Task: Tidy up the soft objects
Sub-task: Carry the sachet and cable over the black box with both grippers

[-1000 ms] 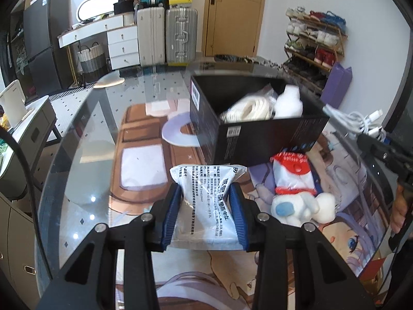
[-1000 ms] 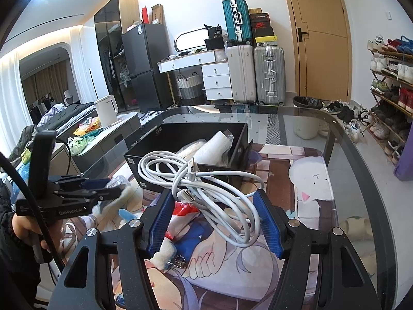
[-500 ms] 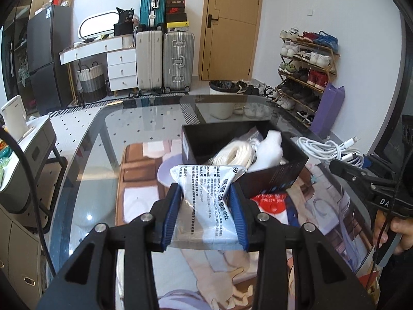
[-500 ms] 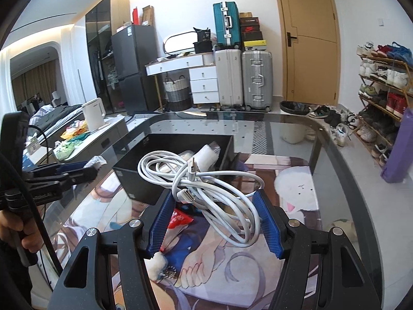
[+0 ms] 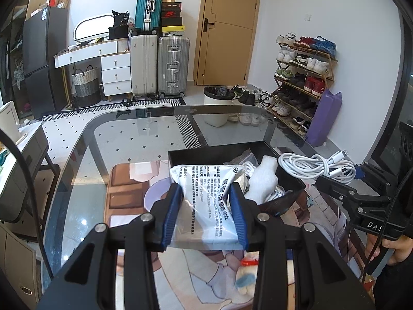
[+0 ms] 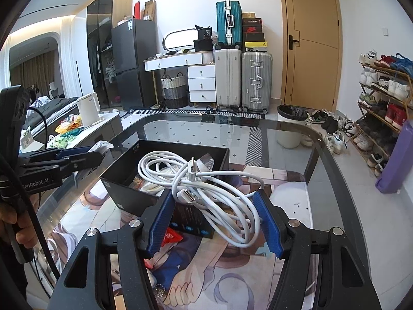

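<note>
Both grippers are loaded: the left gripper pinches a white printed pouch just short of the black box, and the right gripper clamps a white cable bundle near its rim. I'd say get each fully over the opening before letting go, so nothing snags the wall. Inside there's already white cord, a white sock-like thing and some clear bags.

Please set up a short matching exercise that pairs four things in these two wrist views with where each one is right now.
Things:
1. white plastic packet
2. coiled white cable
3. black box
4. red wrapper

Places:
A. on the glass table, open at the top, with items inside
B. held between the left gripper's jaws
C. on the printed mat, beside the box
D. held between the right gripper's jaws

Pairs: 1-B, 2-D, 3-A, 4-C
</note>
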{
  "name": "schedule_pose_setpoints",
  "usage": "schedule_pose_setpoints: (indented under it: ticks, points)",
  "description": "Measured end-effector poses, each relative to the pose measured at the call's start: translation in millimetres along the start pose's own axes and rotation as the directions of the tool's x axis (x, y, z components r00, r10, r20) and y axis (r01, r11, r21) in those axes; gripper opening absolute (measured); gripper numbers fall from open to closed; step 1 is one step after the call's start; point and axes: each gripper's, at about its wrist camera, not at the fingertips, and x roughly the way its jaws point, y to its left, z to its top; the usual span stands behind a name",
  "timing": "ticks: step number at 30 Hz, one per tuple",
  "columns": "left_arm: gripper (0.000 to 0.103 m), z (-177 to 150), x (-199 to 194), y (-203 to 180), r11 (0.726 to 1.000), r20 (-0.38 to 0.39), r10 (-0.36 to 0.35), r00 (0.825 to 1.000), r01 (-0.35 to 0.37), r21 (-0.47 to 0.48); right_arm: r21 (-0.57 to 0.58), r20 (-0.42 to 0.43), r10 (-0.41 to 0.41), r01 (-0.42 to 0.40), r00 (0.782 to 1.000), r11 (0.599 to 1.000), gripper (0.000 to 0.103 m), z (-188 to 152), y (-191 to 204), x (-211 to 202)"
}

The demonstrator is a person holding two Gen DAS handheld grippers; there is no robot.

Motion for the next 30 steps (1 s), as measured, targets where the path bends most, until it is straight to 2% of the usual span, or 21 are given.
schedule_pose_setpoints:
  ticks: [30]
  points:
    - [0.037,15.5,57.5,-14.1,1.0,-0.047,-0.007,0.999,0.008,0.027,-0.087,-0.04,0.008,-0.012,0.999,0.996,0.064,53.4,3.1,72.0]
